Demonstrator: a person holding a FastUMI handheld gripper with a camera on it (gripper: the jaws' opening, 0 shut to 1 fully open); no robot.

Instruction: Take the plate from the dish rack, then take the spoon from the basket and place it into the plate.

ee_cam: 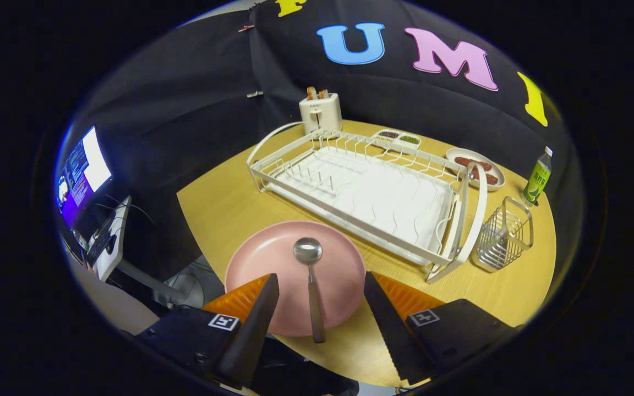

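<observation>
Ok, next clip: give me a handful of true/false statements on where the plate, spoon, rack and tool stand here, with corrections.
1. The spoon lies on the pink plate, bowl end away from the tool. True.
2. The tool is shut on the spoon handle. False: its fingers stand open, one on each side of the handle, not pressing on it.
3. The dish rack still holds a plate. False: its slots hold no plate; the pink plate sits on the table in front of it.
4. The wire basket stands beside the rack's end. True.
5. The toaster stands inside the rack. False: it stands behind it.
</observation>
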